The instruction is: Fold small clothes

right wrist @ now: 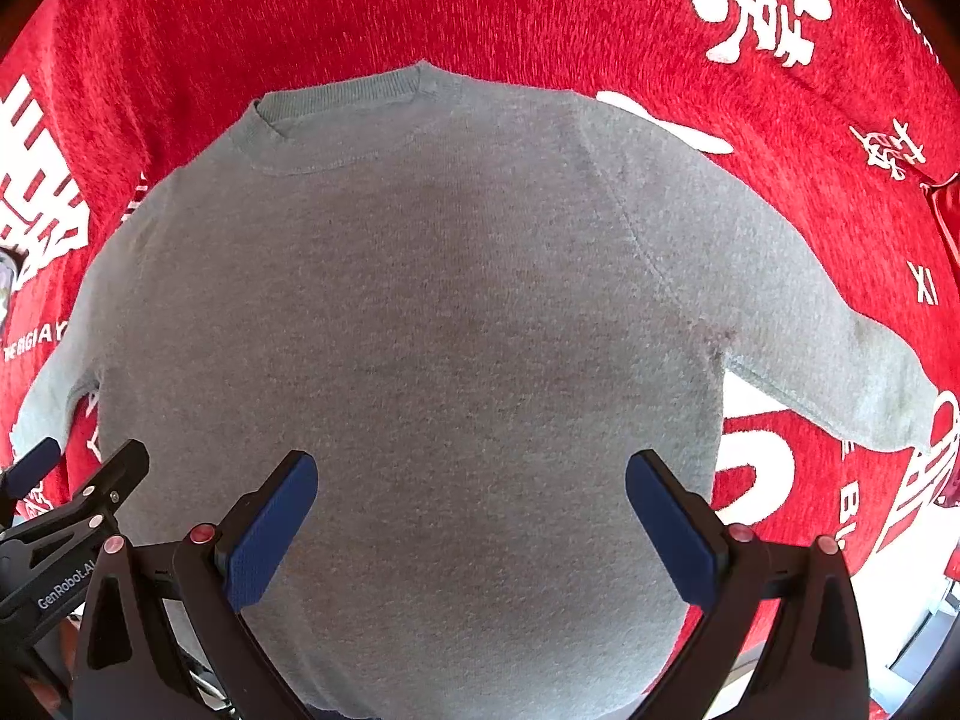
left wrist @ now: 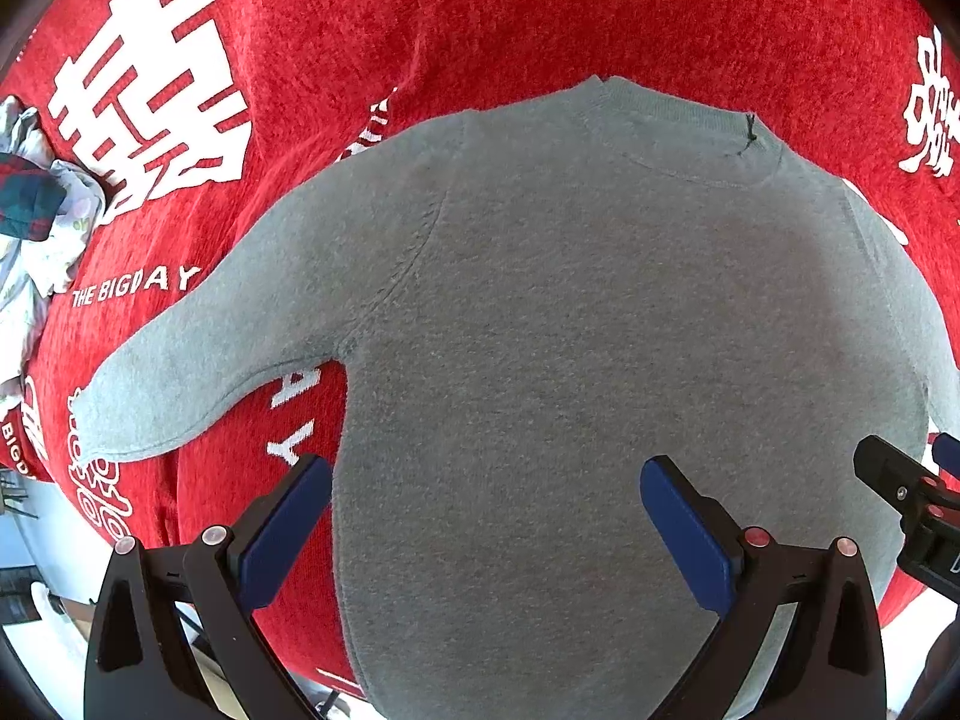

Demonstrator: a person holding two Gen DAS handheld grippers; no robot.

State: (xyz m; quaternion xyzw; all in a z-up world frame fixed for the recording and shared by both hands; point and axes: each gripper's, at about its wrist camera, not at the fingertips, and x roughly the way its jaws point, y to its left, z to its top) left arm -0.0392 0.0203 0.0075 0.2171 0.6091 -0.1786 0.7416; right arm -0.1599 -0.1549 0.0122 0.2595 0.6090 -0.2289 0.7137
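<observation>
The left gripper [left wrist: 486, 516] was held with its fingers spread apart, nothing between them, above the lower body of a grey sweater [left wrist: 570, 330]. The right gripper [right wrist: 471, 516] was likewise spread and empty over the same hem area. The sweater was laid flat on a red blanket [left wrist: 540, 12], neck away from both grippers, sleeves out to each side. Only in the left wrist view was a crumpled pile of clothes [left wrist: 36, 222] seen at the blanket's left edge; only in the right wrist view was the right sleeve [right wrist: 840, 354] shown whole.
</observation>
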